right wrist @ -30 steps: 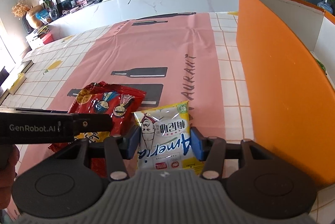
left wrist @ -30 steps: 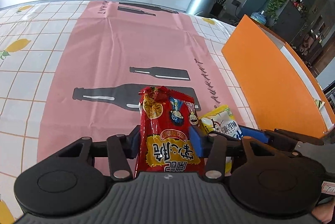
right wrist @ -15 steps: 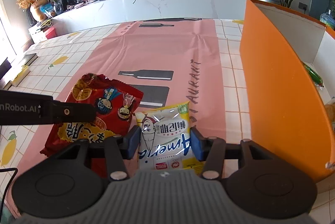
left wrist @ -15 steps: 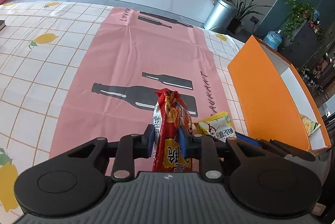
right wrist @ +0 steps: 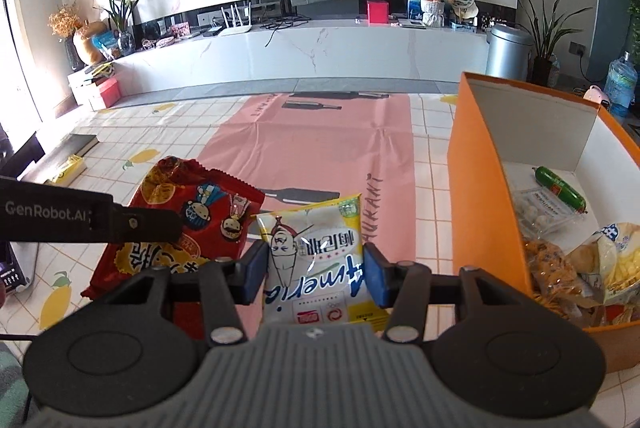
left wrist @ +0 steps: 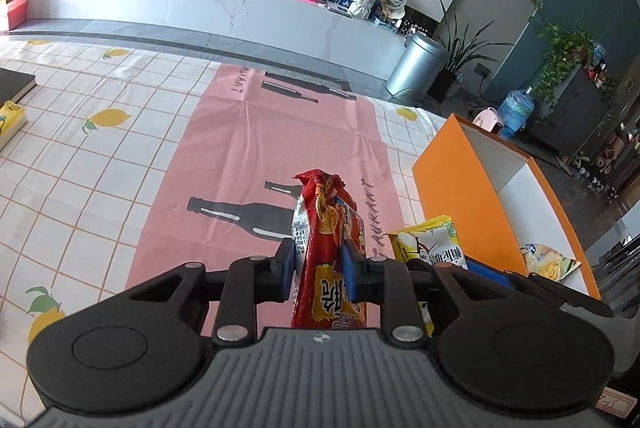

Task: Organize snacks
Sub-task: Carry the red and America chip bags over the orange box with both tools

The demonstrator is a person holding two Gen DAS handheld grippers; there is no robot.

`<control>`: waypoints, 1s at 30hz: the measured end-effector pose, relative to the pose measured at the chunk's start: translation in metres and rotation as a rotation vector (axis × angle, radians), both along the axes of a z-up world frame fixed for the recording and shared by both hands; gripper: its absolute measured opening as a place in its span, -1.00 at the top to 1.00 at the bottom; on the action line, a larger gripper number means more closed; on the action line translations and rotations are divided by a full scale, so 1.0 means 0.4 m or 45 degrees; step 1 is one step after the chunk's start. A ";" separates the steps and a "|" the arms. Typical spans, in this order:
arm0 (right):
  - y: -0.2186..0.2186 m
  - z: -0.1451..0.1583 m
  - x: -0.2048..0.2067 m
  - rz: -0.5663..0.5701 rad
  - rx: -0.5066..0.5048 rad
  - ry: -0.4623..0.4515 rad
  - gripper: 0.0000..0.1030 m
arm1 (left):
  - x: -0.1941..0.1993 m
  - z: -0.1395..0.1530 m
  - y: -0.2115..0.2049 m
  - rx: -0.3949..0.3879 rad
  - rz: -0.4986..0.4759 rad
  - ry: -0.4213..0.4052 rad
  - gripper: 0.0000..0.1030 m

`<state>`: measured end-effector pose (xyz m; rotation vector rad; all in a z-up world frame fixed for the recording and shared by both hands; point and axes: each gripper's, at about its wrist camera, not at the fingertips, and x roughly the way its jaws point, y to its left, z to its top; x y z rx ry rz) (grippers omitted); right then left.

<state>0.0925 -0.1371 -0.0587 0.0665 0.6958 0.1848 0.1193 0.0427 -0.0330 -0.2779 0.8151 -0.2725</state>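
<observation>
My left gripper is shut on a red snack bag, squeezed edge-on between the blue pads and lifted above the pink mat. The same red snack bag shows flat-faced at the left of the right wrist view, behind the left gripper's black arm. My right gripper is shut on a yellow and white snack bag, also raised off the table; this yellow bag appears to the right in the left wrist view. The orange box stands open on the right.
Inside the orange box lie a green sausage stick, a clear pack and several chip bags. A dark book and a yellow pack sit at the table's far left. Lemon-print cloth surrounds the mat.
The left gripper's jaws closed in on the red bag, crumpling it edge-on. Both grippers rose with their bags, so more of the room and the box's inside shows.
</observation>
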 end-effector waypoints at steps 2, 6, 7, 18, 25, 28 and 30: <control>-0.017 0.026 -0.016 -0.009 0.018 -0.024 0.05 | -0.011 0.025 -0.012 0.002 -0.009 -0.029 0.48; -0.061 0.075 -0.048 -0.038 0.044 -0.073 0.05 | -0.037 0.082 -0.054 0.020 -0.048 -0.091 0.48; -0.075 0.087 -0.055 -0.045 0.049 -0.085 0.05 | -0.041 0.094 -0.066 0.022 -0.062 -0.107 0.48; -0.344 0.189 -0.081 -0.143 0.110 -0.055 0.05 | -0.031 0.207 -0.283 0.077 -0.321 -0.241 0.48; -0.516 0.146 -0.055 -0.221 0.126 0.075 0.05 | 0.024 0.176 -0.474 0.184 -0.529 -0.223 0.48; -0.554 0.124 -0.027 -0.215 0.102 0.117 0.05 | 0.063 0.149 -0.554 0.256 -0.592 -0.197 0.48; -0.576 0.107 0.007 -0.204 0.106 0.155 0.05 | 0.090 0.130 -0.596 0.310 -0.620 -0.181 0.48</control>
